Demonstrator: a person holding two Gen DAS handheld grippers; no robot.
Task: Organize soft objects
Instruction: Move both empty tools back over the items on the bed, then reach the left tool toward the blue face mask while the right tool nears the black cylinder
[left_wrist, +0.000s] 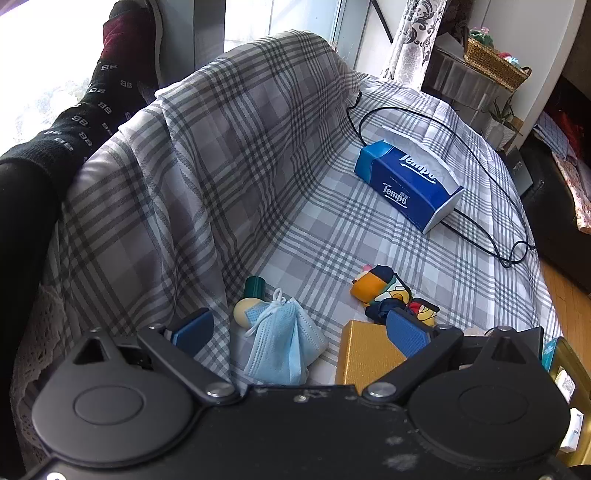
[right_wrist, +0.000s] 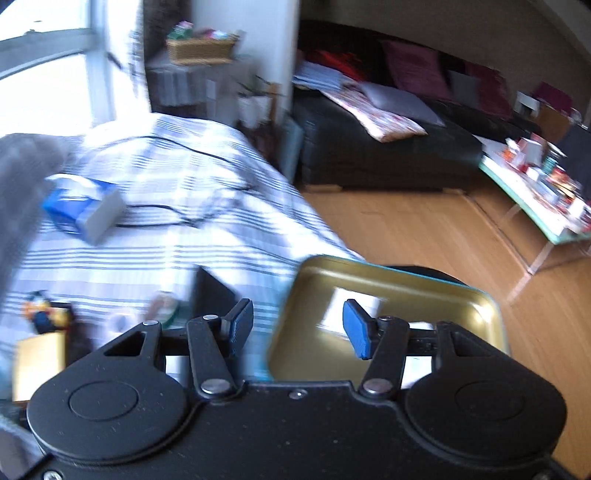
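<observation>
Left claw (left_wrist: 301, 330) spread over face mask (left_wrist: 282, 341), right view blurred

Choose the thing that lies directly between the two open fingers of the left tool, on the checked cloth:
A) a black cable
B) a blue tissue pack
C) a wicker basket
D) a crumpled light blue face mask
D: in the left wrist view the light blue face mask lies in the gap of the left tool, untouched by its fingers; the tissue pack and the cable lie farther off.

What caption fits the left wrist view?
Open left gripper above a blue face mask on the plaid bedcover.
</observation>
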